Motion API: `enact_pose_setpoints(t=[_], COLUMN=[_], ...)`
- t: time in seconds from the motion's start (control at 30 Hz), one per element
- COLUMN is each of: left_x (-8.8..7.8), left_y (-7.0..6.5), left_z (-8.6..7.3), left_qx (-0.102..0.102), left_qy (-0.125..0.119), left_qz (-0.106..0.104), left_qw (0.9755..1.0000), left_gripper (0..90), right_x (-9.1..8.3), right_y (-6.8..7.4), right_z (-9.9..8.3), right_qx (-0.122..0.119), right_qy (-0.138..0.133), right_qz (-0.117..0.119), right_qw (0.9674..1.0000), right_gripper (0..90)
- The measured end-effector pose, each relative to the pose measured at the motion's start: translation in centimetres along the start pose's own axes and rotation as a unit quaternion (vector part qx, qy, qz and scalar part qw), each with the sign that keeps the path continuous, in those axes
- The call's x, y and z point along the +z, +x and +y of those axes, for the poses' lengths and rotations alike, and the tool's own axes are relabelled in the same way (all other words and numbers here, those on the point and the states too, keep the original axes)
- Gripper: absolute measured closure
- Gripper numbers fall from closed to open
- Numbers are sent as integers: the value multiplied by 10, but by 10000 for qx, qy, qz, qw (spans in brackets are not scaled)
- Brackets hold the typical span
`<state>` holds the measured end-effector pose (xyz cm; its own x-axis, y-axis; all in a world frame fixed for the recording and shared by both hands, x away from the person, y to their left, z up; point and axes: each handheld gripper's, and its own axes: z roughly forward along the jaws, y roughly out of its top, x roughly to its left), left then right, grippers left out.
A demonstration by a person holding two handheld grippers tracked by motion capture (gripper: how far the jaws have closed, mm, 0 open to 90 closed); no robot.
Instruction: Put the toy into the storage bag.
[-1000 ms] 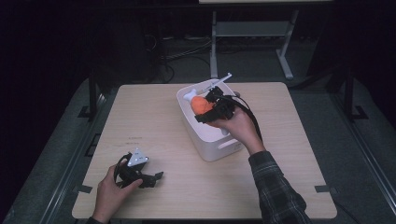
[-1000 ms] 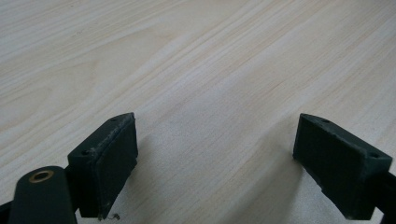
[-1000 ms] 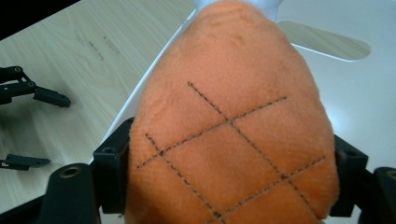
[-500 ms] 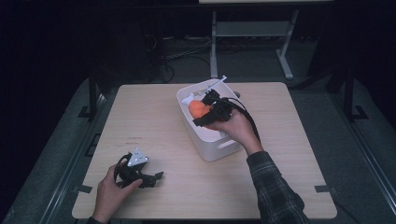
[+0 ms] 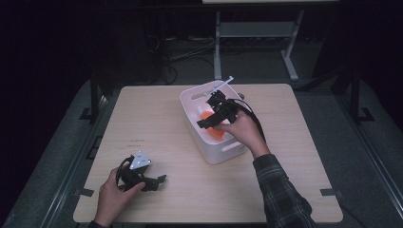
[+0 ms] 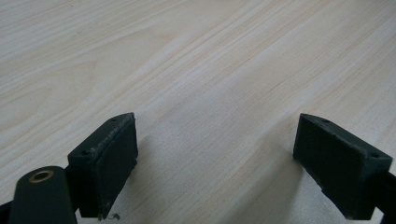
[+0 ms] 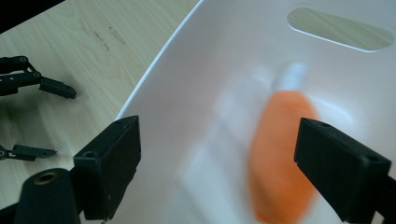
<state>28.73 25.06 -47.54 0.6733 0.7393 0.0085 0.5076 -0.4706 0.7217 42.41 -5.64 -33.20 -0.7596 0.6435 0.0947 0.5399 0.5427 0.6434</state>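
High view, left side: the left gripper (image 5: 154,181) lay low on the counter (image 5: 157,118) at its near left corner, held in the left hand (image 5: 114,194), well apart from the bin.
Left gripper state: in the left gripper view the jaws stood wide apart over bare wood, with nothing between them.
Bin position: the white bin (image 5: 223,153) sat near the counter's middle, toward the far side.
Orange object position: the orange object (image 7: 280,154) lay inside the bin, blurred in the right gripper view; what it was could not be told.
Long axis: it ran roughly away from the right gripper, toward the bin's handle slot (image 7: 341,29).
Right gripper state: the right gripper (image 5: 211,114) had just been opening; its jaws stood wide, and the pads (image 7: 341,168) did not press on the orange object, which showed between and below them.
Key relation: the orange object lay directly under the right gripper, the nearer of the two.
Right hand pose: the right hand (image 5: 244,133) reached over the bin's near rim, the gripper pointing down and leftward into it.
Judgement: release into the bin appeared complete; withdrawal upward seemed next.
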Motion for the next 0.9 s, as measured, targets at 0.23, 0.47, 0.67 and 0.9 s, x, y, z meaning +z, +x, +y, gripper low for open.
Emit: enact_pose_setpoints(t=[0.23,0.47,0.67,0.9], left_x=[0,0,0,0], left_y=[0,0,0,0], left_z=[0,0,0,0], left_qx=[-34,-22,-23,-25], left_qy=[-24,-14,-13,-16], left_qz=[-3,-5,-6,-9], left_qw=[10000,10000,10000,10000], left_gripper=[129,129,129,129], right_x=[-14,-30,-45,-71], right_y=[0,-3,-6,-13], right_z=[-6,-17,-28,-50], right_qx=[-82,-91,-113,-45], right_qy=[-123,-291,-414,-588], right_qz=[-44,-43,-86,-199], right_qw=[9999,9995,9990,9981], right_gripper=[134,101,93,93])
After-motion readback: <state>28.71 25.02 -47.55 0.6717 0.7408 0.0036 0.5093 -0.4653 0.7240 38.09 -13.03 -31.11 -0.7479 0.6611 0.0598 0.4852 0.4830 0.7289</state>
